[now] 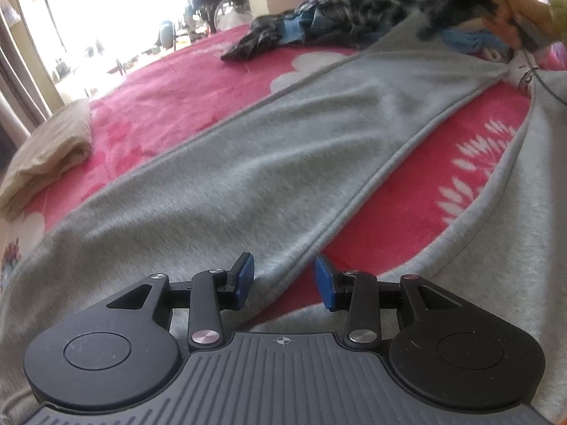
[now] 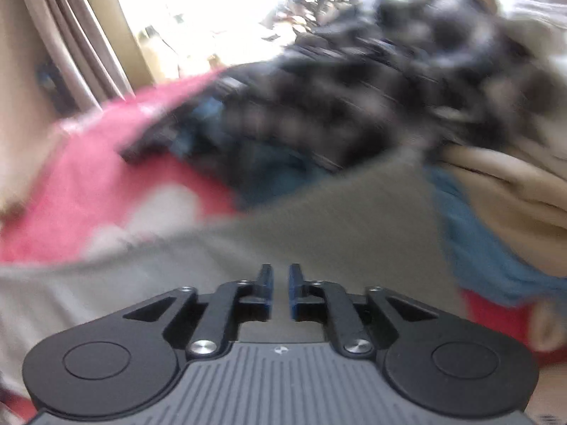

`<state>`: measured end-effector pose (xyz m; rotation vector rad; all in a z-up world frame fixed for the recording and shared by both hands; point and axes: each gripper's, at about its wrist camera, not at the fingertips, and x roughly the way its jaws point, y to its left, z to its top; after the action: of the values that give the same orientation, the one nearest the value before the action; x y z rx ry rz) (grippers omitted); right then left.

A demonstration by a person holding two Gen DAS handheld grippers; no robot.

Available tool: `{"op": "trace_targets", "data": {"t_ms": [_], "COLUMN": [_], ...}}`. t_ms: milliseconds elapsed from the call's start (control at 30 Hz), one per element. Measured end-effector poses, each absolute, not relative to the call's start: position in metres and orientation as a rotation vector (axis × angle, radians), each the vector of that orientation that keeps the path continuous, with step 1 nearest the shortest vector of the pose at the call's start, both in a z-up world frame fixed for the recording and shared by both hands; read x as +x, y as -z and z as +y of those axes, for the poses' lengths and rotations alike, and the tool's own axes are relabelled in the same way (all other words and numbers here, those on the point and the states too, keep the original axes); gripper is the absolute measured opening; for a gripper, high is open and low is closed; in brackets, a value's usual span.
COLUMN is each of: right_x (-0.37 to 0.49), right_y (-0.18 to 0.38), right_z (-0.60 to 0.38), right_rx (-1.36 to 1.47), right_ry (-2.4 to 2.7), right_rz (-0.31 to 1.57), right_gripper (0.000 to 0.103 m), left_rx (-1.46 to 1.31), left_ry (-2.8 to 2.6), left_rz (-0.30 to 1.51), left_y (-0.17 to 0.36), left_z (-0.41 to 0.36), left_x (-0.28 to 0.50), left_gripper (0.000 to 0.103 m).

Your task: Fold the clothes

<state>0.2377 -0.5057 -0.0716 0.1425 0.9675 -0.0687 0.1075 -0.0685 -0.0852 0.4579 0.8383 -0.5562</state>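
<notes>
A grey fleece garment lies stretched across the pink bed cover, with a second grey part at the right. My left gripper hangs open just above the garment's near hemmed edge, one blue pad on each side of the fold. At the far end the grey cloth is gathered into a tight pinch under a blurred hand. In the blurred right wrist view my right gripper has its jaws almost together on the grey garment.
The pink floral blanket covers the bed. A folded beige cloth lies at the left edge. A dark plaid garment and blue cloth are piled at the back. Beige clothes lie right of the right gripper, curtains at left.
</notes>
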Motion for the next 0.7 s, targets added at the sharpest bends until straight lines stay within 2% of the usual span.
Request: {"op": "trace_targets", "data": {"t_ms": [100, 267, 467, 600, 700], "right_x": [0.240, 0.185, 0.088, 0.032, 0.000], "right_y": [0.090, 0.045, -0.020, -0.034, -0.026], "right_z": [-0.532, -0.592, -0.568, -0.519, -0.462], "right_rx": [0.019, 0.375, 0.606, 0.780, 0.769], "right_ry": [0.339, 0.456, 0.222, 0.026, -0.086], "right_rz": [1.015, 0.818, 0.769, 0.833, 0.945], "right_gripper": [0.021, 0.021, 0.022, 0.039, 0.041], "left_rx": [0.453, 0.380, 0.211, 0.099, 0.006], "left_ry": [0.529, 0.478, 0.410, 0.363, 0.305], "left_rz": [0.855, 0.853, 0.857, 0.862, 0.879], "left_y": [0.085, 0.074, 0.046, 0.026, 0.016], "left_z": [-0.070, -0.067, -0.042, -0.011, 0.020], "left_x": [0.109, 0.111, 0.096, 0.063, 0.032], "left_gripper": [0.040, 0.041, 0.050, 0.054, 0.055]}}
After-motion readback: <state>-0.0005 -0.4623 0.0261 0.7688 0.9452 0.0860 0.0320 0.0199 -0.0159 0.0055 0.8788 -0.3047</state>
